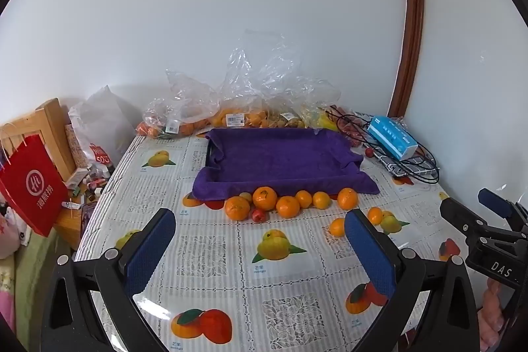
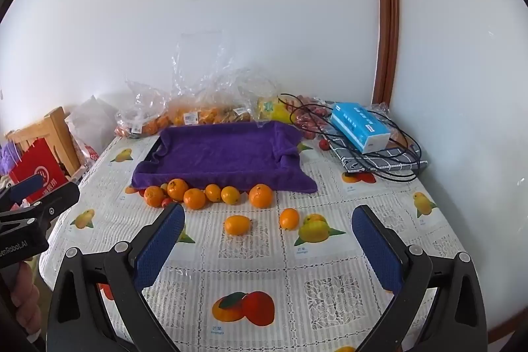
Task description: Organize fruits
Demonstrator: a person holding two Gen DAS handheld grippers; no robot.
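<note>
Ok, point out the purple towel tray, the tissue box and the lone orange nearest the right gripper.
purple towel tray [image 2: 221,150]: right wrist view, bare towel floor.
tissue box [image 2: 358,124]: right wrist view, top face.
lone orange [image 2: 236,225]: right wrist view, its centre.

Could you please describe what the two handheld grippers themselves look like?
Both are black plastic clamp frames with silver bolts. Left gripper and right gripper each carry two blue textured pads. White lettering marks the bodies: "DAS" on the right, "Robot.AI" on the left.

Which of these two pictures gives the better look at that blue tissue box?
The right wrist view: the blue tissue box sits larger there, its top and white end both plain. The left wrist view shows it smaller, near the table's far right.
</note>
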